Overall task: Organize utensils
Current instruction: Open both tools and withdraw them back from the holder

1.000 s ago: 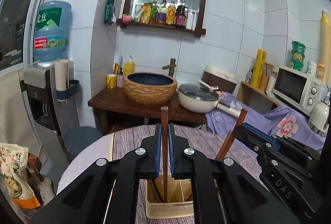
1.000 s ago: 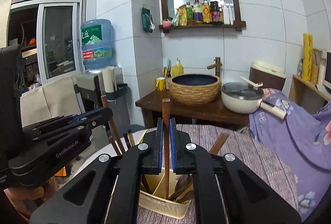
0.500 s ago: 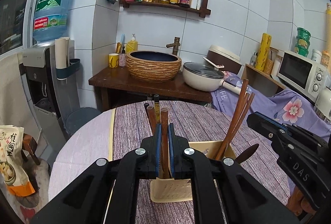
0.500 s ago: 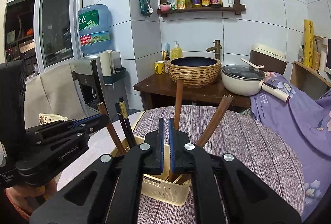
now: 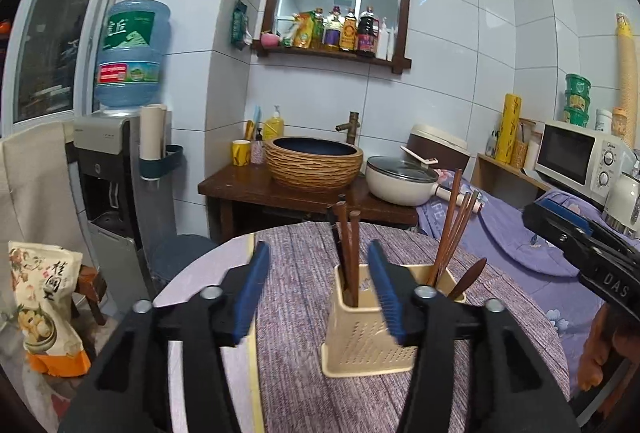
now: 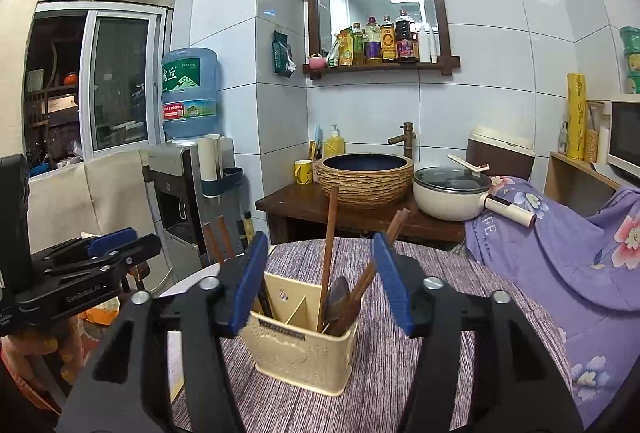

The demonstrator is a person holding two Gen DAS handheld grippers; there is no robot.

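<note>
A cream plastic utensil holder (image 5: 366, 339) (image 6: 298, 349) stands on the round table with the striped cloth (image 5: 292, 297). Dark wooden chopsticks (image 5: 349, 245) stand in its left compartment; more chopsticks (image 5: 450, 233) and a wooden spoon (image 5: 468, 277) lean in the right one. In the right wrist view a chopstick (image 6: 329, 253) and spoons (image 6: 340, 299) stand in the holder. My left gripper (image 5: 318, 285) is open and empty, its jaws wide either side of the holder. My right gripper (image 6: 320, 281) is open and empty above the holder; it also shows in the left wrist view (image 5: 580, 245).
Behind the table stand a wooden stand with a woven basin (image 5: 314, 163), a white pot (image 5: 402, 179), a water dispenser (image 5: 116, 161) at left and a microwave (image 5: 576, 153) at right. A purple flowered cloth (image 6: 568, 245) drapes at right. A snack bag (image 5: 46, 297) sits low left.
Both grippers have let go of their chopsticks, opened wide and pulled back and up from the holder. The chopsticks now stand in the holder.
</note>
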